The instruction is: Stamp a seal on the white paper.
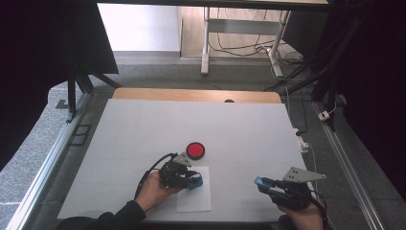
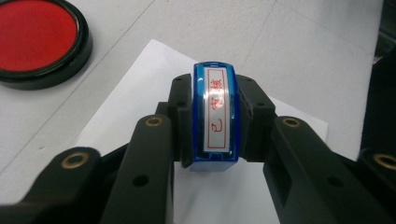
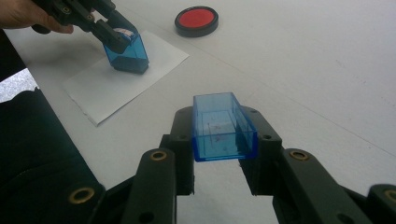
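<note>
The left gripper [image 1: 189, 180] is clamped on our blue stamp [image 2: 215, 116], its base pressed onto the white paper [image 1: 194, 196] at six o'clock from the red ink pad [image 1: 195, 150]. Our right gripper [image 1: 266, 184], out at three o'clock, is closed on the stamp's clear blue cap [image 3: 223, 126], held above the bench [image 1: 143, 129]. The stamp sits tilted (leaning, in the right gripper view), so we risk a smeared print if it rocks, since nothing pins the paper

Grey carpeted floor [image 1: 28, 143] surrounds the table, with a desk frame [image 1: 207, 43] beyond.
</note>
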Demonstrator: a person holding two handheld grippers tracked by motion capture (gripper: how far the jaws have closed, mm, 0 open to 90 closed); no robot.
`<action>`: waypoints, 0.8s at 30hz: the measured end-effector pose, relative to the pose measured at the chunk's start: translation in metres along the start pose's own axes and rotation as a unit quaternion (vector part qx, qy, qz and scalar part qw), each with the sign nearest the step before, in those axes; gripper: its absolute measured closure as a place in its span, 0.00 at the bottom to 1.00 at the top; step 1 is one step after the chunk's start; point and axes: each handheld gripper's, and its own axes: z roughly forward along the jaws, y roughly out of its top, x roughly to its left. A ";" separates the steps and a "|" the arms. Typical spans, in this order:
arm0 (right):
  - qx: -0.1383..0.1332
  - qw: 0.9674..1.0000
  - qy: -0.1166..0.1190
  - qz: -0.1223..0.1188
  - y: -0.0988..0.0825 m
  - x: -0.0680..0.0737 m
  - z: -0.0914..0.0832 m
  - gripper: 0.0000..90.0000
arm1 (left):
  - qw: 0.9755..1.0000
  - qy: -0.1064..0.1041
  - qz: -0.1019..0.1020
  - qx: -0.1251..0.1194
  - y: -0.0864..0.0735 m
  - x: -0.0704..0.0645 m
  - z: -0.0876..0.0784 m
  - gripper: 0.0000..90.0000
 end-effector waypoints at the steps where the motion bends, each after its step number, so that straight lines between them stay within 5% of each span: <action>1: 0.000 1.000 0.000 0.000 0.000 0.000 0.000 0.76 | 1.000 -0.004 -0.002 0.000 0.000 0.001 0.000 0.79; 3: 0.000 1.000 0.000 0.000 0.000 0.000 0.000 0.76 | 1.000 -0.005 -0.007 -0.002 -0.001 0.002 0.000 0.79; 14: 0.000 1.000 0.002 0.000 0.000 0.000 0.000 0.76 | 0.998 0.048 0.049 0.014 0.001 -0.017 0.001 0.79; 24: 0.000 1.000 0.003 -0.001 0.000 0.000 0.000 0.76 | 1.000 0.018 0.016 0.006 0.000 -0.006 0.001 0.79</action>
